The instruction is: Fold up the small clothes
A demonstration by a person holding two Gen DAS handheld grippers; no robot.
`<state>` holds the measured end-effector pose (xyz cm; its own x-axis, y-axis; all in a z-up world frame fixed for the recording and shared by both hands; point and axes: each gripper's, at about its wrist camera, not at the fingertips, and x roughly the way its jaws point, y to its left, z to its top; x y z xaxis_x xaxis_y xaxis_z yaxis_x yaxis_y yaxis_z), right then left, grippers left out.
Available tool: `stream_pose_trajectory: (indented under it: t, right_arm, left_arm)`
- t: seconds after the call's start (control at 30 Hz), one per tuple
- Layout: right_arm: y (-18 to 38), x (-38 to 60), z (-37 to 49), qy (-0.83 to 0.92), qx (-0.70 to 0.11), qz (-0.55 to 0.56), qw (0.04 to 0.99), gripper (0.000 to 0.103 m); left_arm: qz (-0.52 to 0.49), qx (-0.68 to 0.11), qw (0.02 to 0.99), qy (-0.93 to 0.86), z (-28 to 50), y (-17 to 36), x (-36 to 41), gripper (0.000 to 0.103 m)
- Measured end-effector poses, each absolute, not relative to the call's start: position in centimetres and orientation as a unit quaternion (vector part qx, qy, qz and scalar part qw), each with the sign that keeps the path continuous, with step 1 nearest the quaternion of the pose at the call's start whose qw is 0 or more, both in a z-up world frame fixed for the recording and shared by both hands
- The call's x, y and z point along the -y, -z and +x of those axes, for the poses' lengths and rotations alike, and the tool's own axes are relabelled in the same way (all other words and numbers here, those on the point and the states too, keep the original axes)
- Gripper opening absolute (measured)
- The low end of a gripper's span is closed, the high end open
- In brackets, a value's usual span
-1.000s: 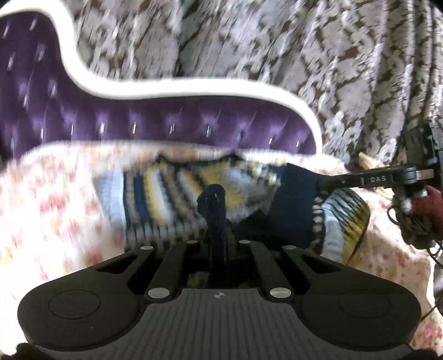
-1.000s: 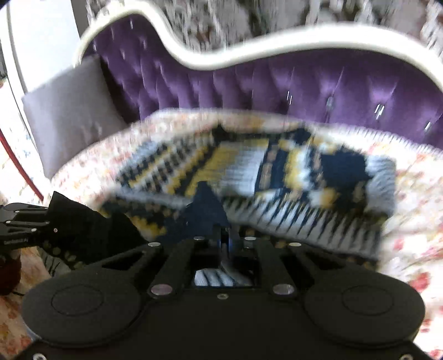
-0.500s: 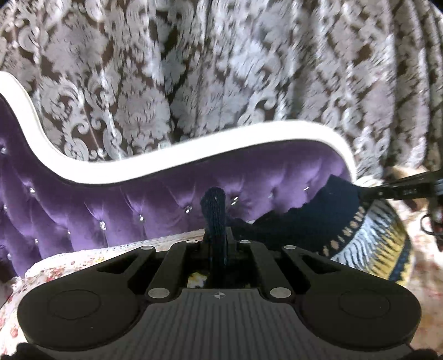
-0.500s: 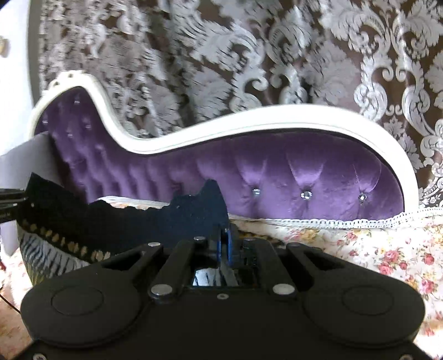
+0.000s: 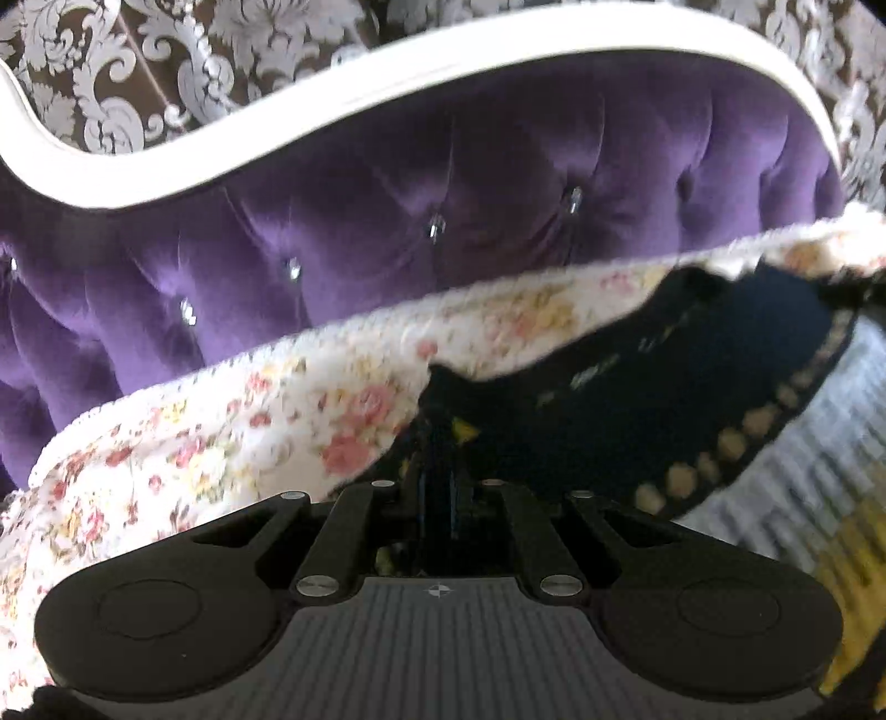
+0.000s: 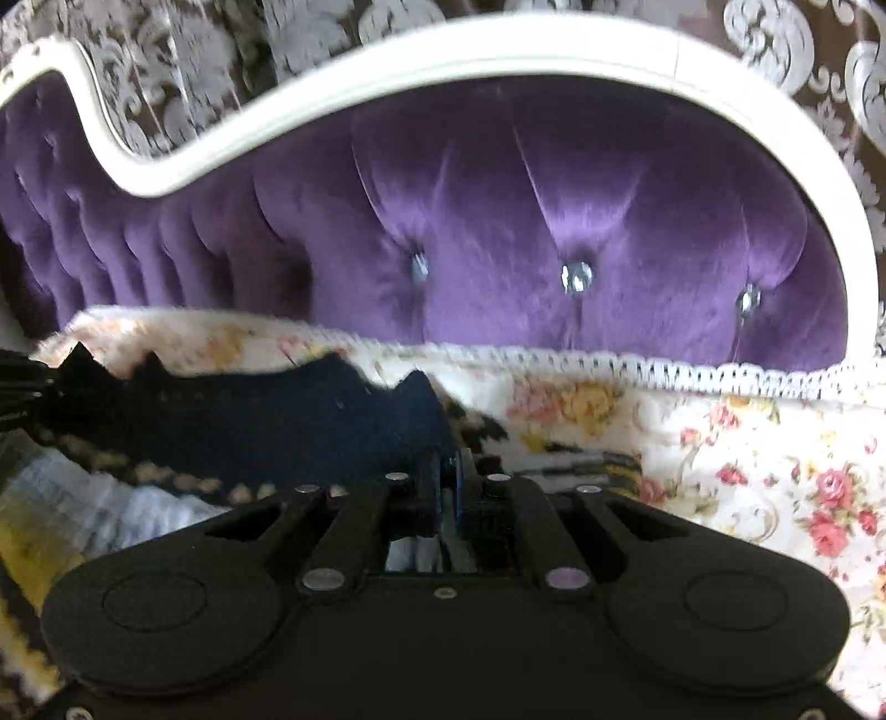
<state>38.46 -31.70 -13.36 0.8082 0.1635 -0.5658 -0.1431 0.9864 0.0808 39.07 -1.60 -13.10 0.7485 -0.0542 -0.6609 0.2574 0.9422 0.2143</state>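
A small knitted sweater, navy with yellow, white and grey pattern bands, hangs stretched between both grippers. In the left wrist view its navy edge [image 5: 692,399] runs off to the right from my left gripper [image 5: 437,443], which is shut on one corner. In the right wrist view the sweater [image 6: 266,421] runs off to the left from my right gripper [image 6: 448,471], which is shut on the other corner. The left gripper's tip shows at the far left [image 6: 22,382]. The sweater's lower part is mostly hidden below the grippers.
A floral cover [image 5: 221,443] lies over the seat of a purple tufted sofa [image 5: 443,183] with a white curved frame [image 6: 498,50]. The cover's lace edge [image 6: 692,371] meets the backrest. Patterned curtains [image 5: 166,66] hang behind.
Both grippers lifted the sweater's edge up from the seat, then moved forward and down toward the sofa back. The sweater stays gripped by both.
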Motion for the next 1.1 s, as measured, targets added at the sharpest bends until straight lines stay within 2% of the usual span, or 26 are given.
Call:
stream_pose_trajectory:
  t: [0.17, 0.33, 0.5, 0.57, 0.6, 0.73, 0.9, 1.1]
  right_arm:
    - [13.6, 31.5, 37.8, -0.055, -0.29, -0.001, 0.955, 0.01]
    - [13.8, 29.8, 37.5, -0.026, -0.279, -0.057, 0.958, 0.011]
    - [14.0, 29.8, 37.7, -0.018, -0.275, -0.063, 0.959, 0.012]
    - [14.1, 30.1, 37.7, -0.013, -0.273, -0.055, 0.96, 0.017]
    - [14.1, 30.2, 37.8, -0.009, -0.273, -0.05, 0.961, 0.025]
    - [14.3, 31.6, 38.1, -0.005, -0.275, -0.005, 0.961, 0.039]
    - [14.4, 31.7, 38.1, -0.002, -0.272, -0.004, 0.962, 0.04]
    - [14.5, 31.0, 37.9, 0.017, -0.266, -0.022, 0.963, 0.046]
  left_arm:
    - [0.142, -0.349, 0.924, 0.064, 39.6, 12.9, 1.2, 0.011]
    - [0.071, -0.364, 0.928, 0.034, 39.9, 12.6, -0.8, 0.015]
    - [0.091, -0.357, 0.929, 0.016, 39.8, 12.7, 0.1, 0.015]
    - [0.104, -0.352, 0.93, 0.009, 39.6, 12.8, 0.5, 0.015]
    - [0.109, -0.351, 0.93, 0.006, 39.7, 13.0, 0.7, 0.015]
    - [0.104, -0.347, 0.932, 0.002, 39.8, 13.2, 0.6, 0.015]
    - [0.098, -0.346, 0.933, -0.004, 40.0, 13.3, 0.6, 0.015]
    - [0.091, -0.344, 0.934, -0.008, 40.1, 13.1, 0.5, 0.017]
